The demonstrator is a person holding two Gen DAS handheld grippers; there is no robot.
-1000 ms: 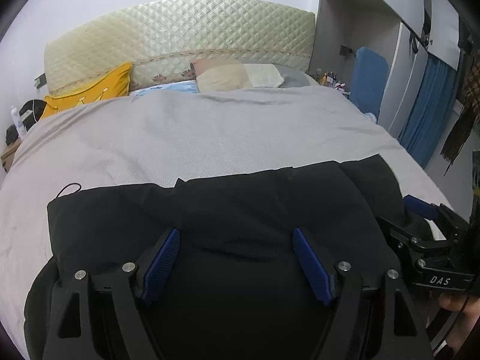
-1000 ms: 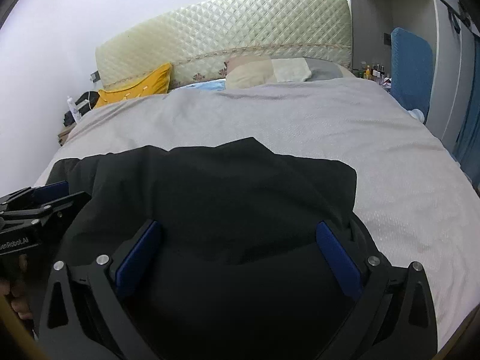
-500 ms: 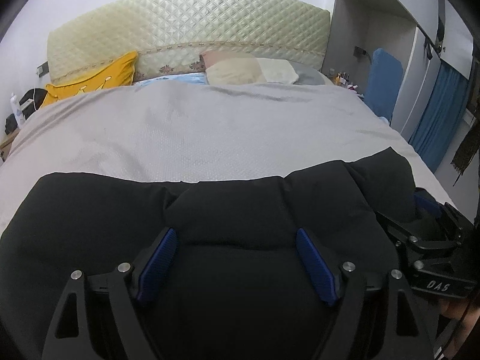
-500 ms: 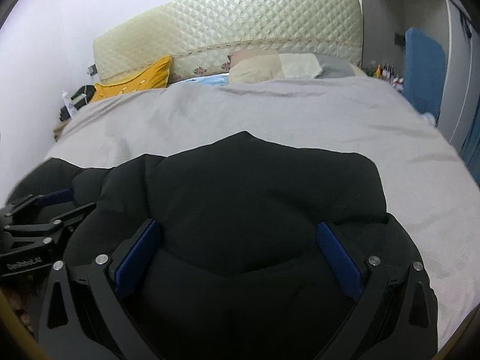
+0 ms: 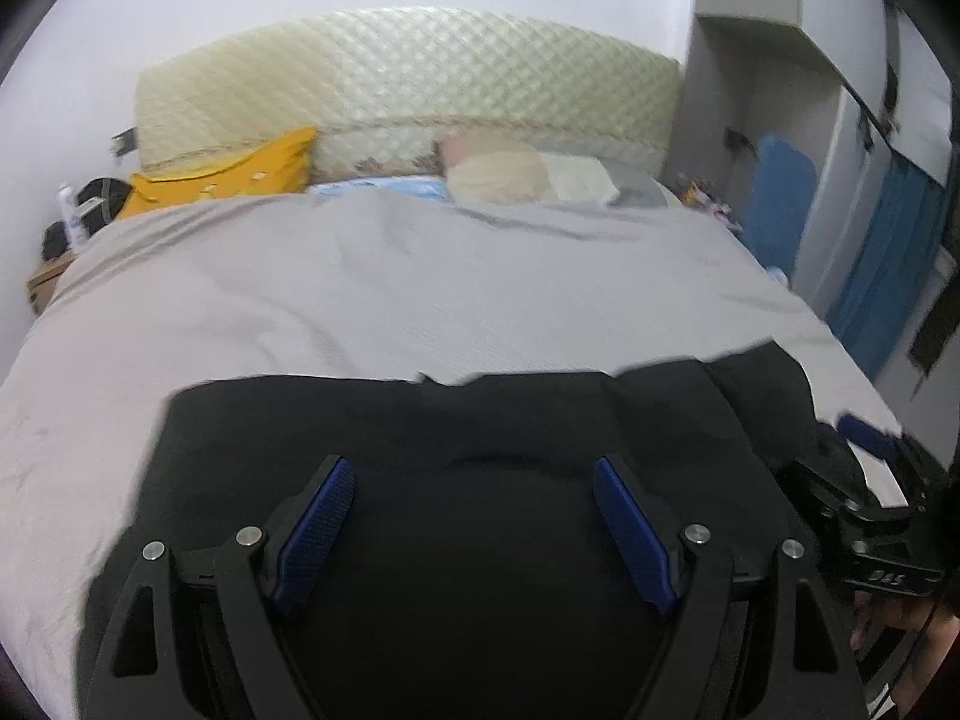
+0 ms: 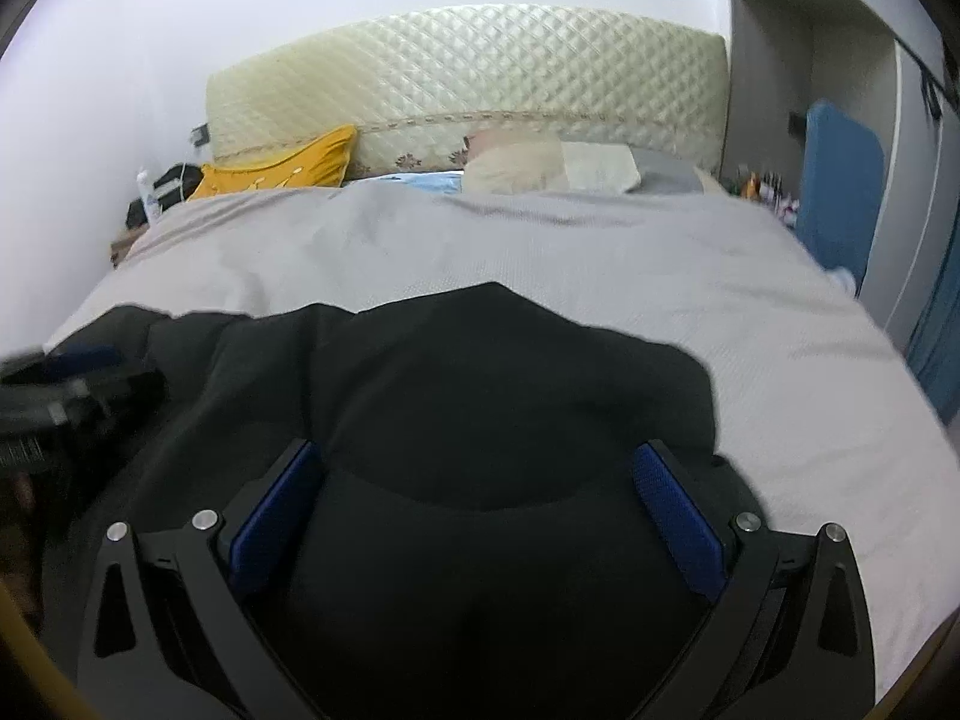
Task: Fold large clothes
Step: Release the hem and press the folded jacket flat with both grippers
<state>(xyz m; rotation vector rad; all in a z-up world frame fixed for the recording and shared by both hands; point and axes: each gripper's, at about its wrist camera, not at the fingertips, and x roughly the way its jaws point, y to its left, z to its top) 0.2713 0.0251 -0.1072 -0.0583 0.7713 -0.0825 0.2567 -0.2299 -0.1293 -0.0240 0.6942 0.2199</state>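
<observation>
My left gripper point(image 5: 471, 519) has its blue fingers point(image 5: 315, 525) spread wide over the black garment point(image 5: 480, 420), and I cannot see the pads pressing any cloth. The garment lies bunched on the near end of the bed point(image 5: 390, 300), on the grey cover, stretching between both grippers. My right gripper point(image 6: 480, 510) is likewise released, fingers point(image 6: 675, 513) wide apart with black fabric point(image 6: 510, 390) bulging between them, pads not pinching. Beyond: a yellow pillow point(image 6: 282, 165) at left, a quilted headboard point(image 6: 480, 66), blue curtains point(image 5: 888, 252) at right.
</observation>
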